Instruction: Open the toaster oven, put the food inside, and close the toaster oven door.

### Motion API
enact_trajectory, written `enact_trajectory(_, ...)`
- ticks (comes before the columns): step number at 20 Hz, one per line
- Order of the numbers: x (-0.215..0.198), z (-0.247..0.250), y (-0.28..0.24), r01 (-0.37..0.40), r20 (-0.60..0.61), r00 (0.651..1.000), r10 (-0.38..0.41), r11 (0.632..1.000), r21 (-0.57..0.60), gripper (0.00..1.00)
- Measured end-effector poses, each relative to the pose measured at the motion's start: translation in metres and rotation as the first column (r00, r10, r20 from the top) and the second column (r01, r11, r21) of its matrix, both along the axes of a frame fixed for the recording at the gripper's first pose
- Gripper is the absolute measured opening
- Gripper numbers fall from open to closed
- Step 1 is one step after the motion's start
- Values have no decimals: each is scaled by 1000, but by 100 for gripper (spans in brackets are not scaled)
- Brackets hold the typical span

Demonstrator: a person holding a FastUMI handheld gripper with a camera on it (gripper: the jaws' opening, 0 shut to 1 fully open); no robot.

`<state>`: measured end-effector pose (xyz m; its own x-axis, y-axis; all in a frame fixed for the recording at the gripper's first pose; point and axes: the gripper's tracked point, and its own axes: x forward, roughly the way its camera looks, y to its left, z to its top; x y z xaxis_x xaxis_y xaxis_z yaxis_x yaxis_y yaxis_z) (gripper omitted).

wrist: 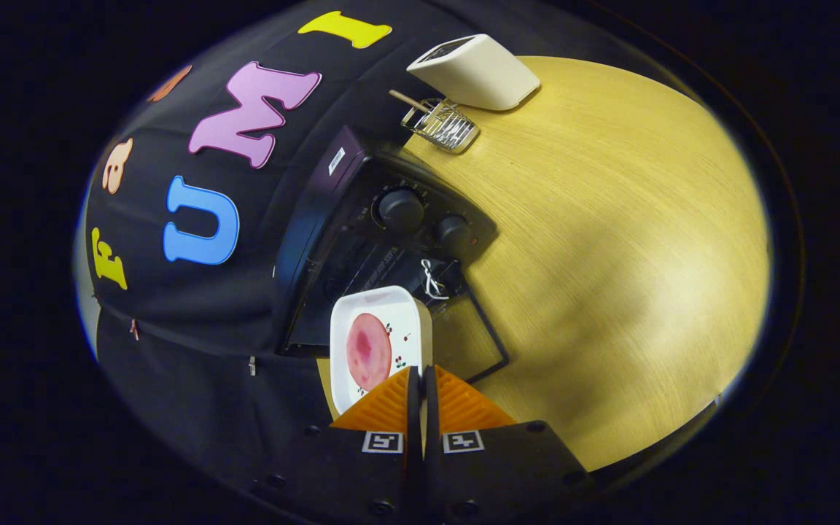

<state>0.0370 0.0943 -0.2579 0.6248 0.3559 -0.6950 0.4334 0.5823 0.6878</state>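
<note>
The gripper [420, 379] is rolled sideways, pointing at the black toaster oven [362, 240] at the back edge of the pale wooden table [609, 240]. Its two fingers are pressed nearly together, apparently pinching the near rim of one white rectangular plate [380, 321], though the contact itself is hard to make out. One round pink slice of food [367, 350] lies on the plate, just ahead of the fingertips. The oven's glass door [467, 343] hangs open; two round black knobs [401, 209] sit on its front. Beyond stand one small wire basket [442, 125] and one cream-coloured box-shaped appliance [475, 71].
</note>
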Motion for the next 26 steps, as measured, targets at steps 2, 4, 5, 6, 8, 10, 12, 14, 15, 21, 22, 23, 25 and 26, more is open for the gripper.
enact_trajectory(2, 15, -13, 10, 34, 8, 999, -34, 999, -17, 5)
enact_trajectory(4, 32, -22, 24, 58, 11, 998, -58, 998, -15, 5)
enact_trajectory(5, 41, -25, 29, 76, 17, 997, -76, 997, -12, 5)
enact_trajectory(6, 50, -27, 32, 101, 23, 995, -101, 995, -6, 5)
enact_trajectory(8, 71, -25, 41, 160, 28, 987, -161, 987, 18, 5)
enact_trajectory(10, 87, -28, 43, 208, 38, 977, -210, 977, 36, 5)
enact_trajectory(12, 98, -31, 41, 265, 57, 962, -266, 964, 37, 5)
enact_trajectory(14, 106, -35, 41, 313, 59, 947, -316, 948, 53, 5)
enact_trajectory(15, 110, -36, 41, 333, 65, 940, -336, 942, 53, 5)
enact_trajectory(21, 133, -38, 37, 457, 73, 884, -462, 886, 82, 5)
enact_trajectory(22, 136, -39, 39, 451, 80, 886, -456, 889, 75, 5)
enact_trajectory(23, 138, -40, 42, 439, 88, 892, -443, 896, 69, 5)
enact_trajectory(25, 137, -41, 49, 418, 95, 901, -423, 906, 66, 6)
enact_trajectory(26, 138, -41, 50, 416, 101, 901, -421, 907, 68, 7)
